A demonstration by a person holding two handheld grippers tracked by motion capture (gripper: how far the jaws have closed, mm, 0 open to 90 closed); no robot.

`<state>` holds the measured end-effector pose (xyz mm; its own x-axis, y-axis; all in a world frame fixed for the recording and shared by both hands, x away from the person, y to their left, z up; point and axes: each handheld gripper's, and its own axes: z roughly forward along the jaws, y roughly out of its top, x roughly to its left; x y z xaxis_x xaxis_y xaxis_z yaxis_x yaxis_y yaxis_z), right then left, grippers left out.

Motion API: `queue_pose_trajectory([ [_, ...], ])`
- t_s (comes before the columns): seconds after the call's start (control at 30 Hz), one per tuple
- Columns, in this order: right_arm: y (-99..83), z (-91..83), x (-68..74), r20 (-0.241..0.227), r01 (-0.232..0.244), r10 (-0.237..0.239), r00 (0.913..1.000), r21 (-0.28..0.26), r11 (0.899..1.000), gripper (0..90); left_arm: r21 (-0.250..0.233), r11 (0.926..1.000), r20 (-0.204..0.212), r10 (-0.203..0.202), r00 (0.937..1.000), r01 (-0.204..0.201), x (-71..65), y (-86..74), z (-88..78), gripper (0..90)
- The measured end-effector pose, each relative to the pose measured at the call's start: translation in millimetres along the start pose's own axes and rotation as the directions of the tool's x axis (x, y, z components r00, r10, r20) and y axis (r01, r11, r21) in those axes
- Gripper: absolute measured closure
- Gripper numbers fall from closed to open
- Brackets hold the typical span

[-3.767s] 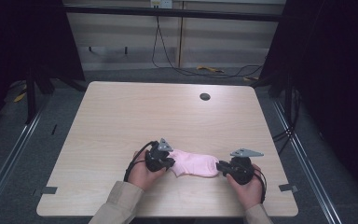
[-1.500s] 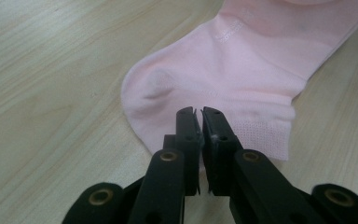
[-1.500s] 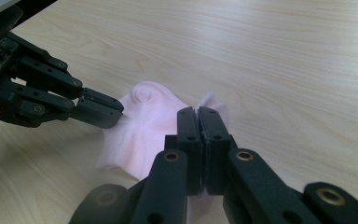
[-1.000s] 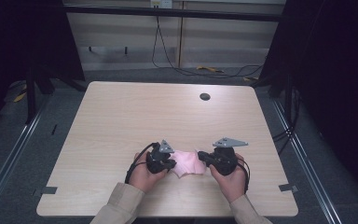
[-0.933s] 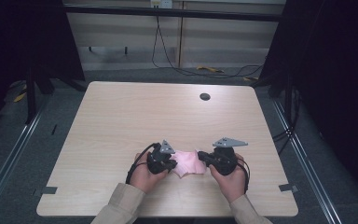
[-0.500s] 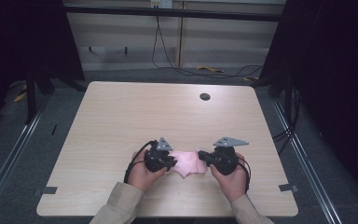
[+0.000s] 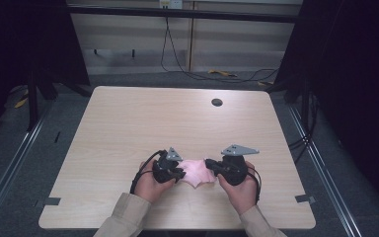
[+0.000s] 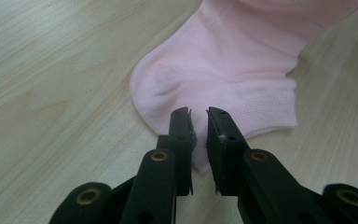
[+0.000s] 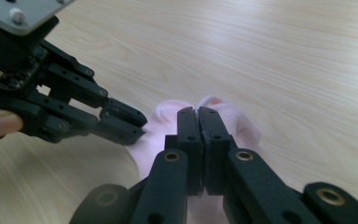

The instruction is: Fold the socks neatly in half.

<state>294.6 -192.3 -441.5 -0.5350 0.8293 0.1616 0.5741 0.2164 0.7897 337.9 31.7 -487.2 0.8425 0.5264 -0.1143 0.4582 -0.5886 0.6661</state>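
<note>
Pale wood surface [image 7: 128, 128] carries a pink sock [image 7: 196, 173] near its front edge, bunched between both grippers. Right gripper [image 9: 198, 112] jaws are clamped on a fold; left gripper [image 8: 198, 114] jaws stand slightly apart over the cuff, gripping nothing. Folding looks half done.

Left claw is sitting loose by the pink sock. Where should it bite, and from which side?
Go for the ribbed cuff of the pink sock, at the edge just in front of the left claw. Probably best to slide in low along the table, jaws straddling that edge: it lies flat and thin, while the rounded heel offers less to pinch.
</note>
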Motion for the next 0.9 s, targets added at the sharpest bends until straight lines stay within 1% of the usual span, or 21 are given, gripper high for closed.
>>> queue_pose_trajectory([
  [0.03, 0.6, 1.5, 1.9, -0.001, 0.001, -0.001, 1.0, -0.001, 1.0, 88.3, 0.001, 1.0, 0.002, 0.006, 1.0, -0.006, -0.2, -0.2, 0.0, 80.4],
  [0.07, 1.1, 3.6, 3.5, -0.008, 0.0, 0.0, 1.0, -0.004, 1.0, 88.4, -0.001, 1.0, 0.003, -0.001, 1.0, 0.001, -1.2, -0.6, 0.2, 80.4],
  [0.13, 1.6, 7.8, 7.1, -0.013, -0.004, 0.004, 0.9999, -0.004, 1.0, 88.3, -0.009, 1.0, 0.004, -0.002, 1.0, 0.002, -1.9, -1.2, 0.7, 80.4],
  [0.33, -0.1, 22.8, 17.9, -0.017, 0.017, -0.017, 0.9997, 0.01, 1.0, 88.3, -0.01, 0.9999, 0.011, 0.006, 0.9999, -0.006, -2.7, -1.2, 1.1, 80.5],
  [0.47, -2.7, 29.9, 20.5, -0.022, 0.028, -0.027, 0.9994, 0.025, 0.999, 88.3, -0.008, 1.0, 0.011, -0.001, 0.9999, 0.001, -3.0, -0.9, 0.0, 80.1],
  [0.53, -3.8, 30.6, 20.5, -0.022, 0.029, -0.028, 0.9994, 0.028, 0.999, 88.4, -0.001, 1.0, 0.011, -0.001, 0.9999, 0.001, -1.4, -0.7, -2.9, 79.6],
  [0.57, -4.2, 30.3, 20.1, -0.023, 0.029, -0.028, 0.9993, 0.029, 0.999, 88.4, -0.015, 0.9998, 0.011, -0.013, 0.9999, 0.013, -0.6, -1.2, -4.1, 79.5],
  [0.7, -3.9, 28.2, 18.2, -0.021, 0.031, -0.031, 0.9993, 0.029, 0.999, 88.4, -0.025, 0.999, -0.008, -0.037, 0.9993, 0.036, 7.3, -2.3, -12.2, 79.7],
  [0.8, -3.2, 27.5, 18.0, -0.02, 0.03, -0.03, 0.9994, 0.025, 0.999, 88.3, -0.018, 0.9991, -0.011, -0.039, 0.9992, 0.039, 9.8, -3.9, -12.6, 80.1],
  [0.83, -3.0, 27.7, 18.4, -0.02, 0.031, -0.03, 0.9993, 0.024, 0.999, 88.3, -0.008, 0.9993, -0.012, -0.037, 0.9992, 0.037, 9.4, -4.4, -11.6, 80.1],
  [0.9, -3.1, 29.3, 19.3, -0.027, 0.035, -0.035, 0.999, 0.023, 0.999, 88.4, -0.005, 0.9995, -0.008, -0.032, 0.9995, 0.032, 8.1, -4.8, -8.9, 80.1],
])
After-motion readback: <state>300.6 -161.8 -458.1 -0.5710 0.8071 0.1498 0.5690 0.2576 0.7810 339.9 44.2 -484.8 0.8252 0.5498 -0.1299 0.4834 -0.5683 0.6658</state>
